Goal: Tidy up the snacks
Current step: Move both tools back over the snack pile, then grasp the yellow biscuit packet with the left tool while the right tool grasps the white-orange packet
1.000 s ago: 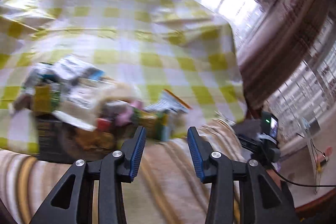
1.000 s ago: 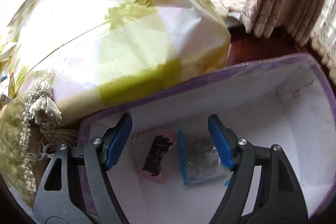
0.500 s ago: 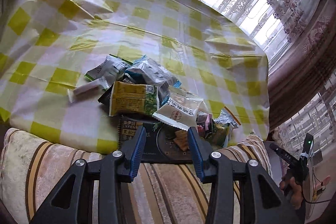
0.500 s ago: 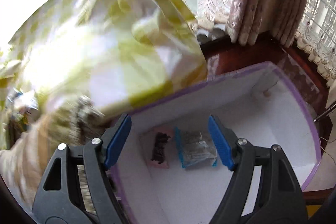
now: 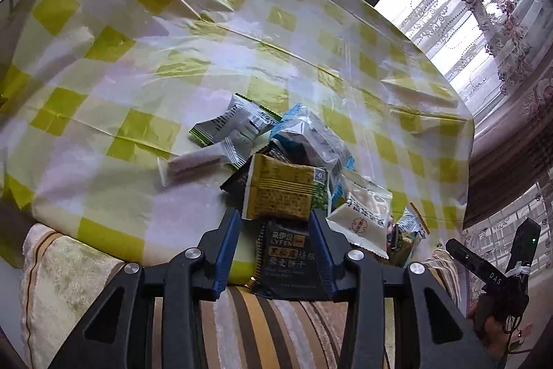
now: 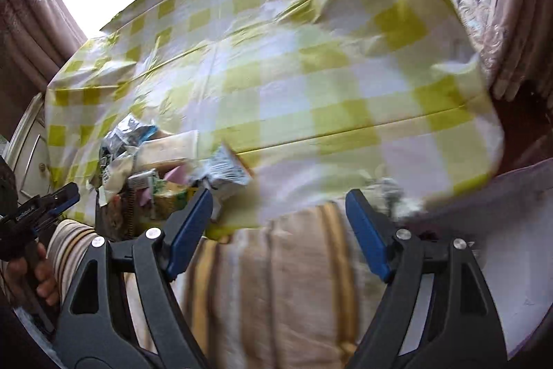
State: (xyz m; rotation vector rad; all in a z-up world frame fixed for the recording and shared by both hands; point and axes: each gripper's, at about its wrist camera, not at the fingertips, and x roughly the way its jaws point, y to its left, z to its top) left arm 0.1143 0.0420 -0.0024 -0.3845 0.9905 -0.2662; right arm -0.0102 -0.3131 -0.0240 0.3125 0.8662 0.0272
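The left gripper [image 5: 274, 242], jaws spread, brackets the black biscuit packet [image 5: 288, 260] at the snack pile's [image 5: 293, 168] near counter edge, likely for pinching, while the right gripper [image 6: 278, 230] hangs empty, jaws wide.

My snacks sit in a messy pile [image 5: 297, 175] near the table edge. A black cookie pack [image 5: 287, 260] lies at the front, hanging over the edge. A yellow pack [image 5: 281, 192] lies on top of it. A white pack [image 5: 359, 223] leans beside them. A thin bar [image 5: 193, 161] lies flat, left of the pile.
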